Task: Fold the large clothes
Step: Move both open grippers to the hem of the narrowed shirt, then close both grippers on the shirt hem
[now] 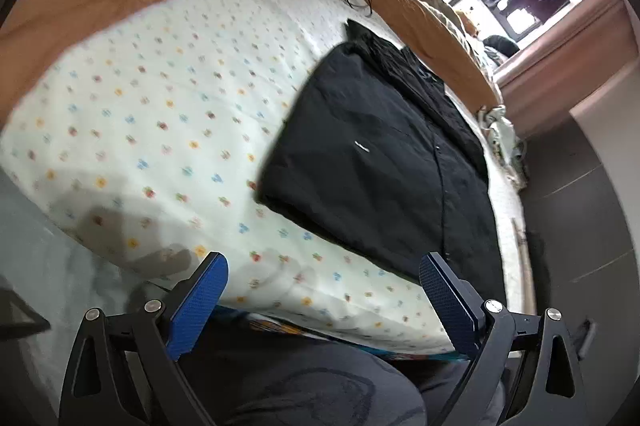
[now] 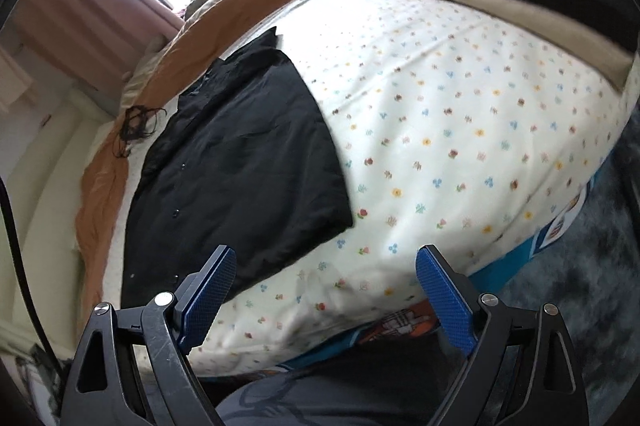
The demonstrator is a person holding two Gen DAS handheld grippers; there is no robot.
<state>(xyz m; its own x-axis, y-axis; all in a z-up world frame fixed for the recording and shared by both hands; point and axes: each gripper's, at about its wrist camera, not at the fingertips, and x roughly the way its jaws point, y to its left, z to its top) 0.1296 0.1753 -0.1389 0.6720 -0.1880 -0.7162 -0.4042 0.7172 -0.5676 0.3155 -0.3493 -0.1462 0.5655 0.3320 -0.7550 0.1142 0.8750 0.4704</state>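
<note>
Black garment (image 1: 372, 161) is laid lengthwise away from the bed edge, ahead-right of left gripper (image 1: 324, 302), ahead-left of right gripper (image 2: 326, 300); both are spread, empty, approx. equally near.

No legible text, perhaps from blur.

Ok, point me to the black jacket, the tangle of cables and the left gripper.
Jacket (image 1: 372, 161), left wrist view, on its flat folded panel.
Cables (image 2: 136, 129), right wrist view, on the tangle's middle, on the orange blanket.
Left gripper (image 1: 324, 290), left wrist view, midway between its blue fingertips.
</note>
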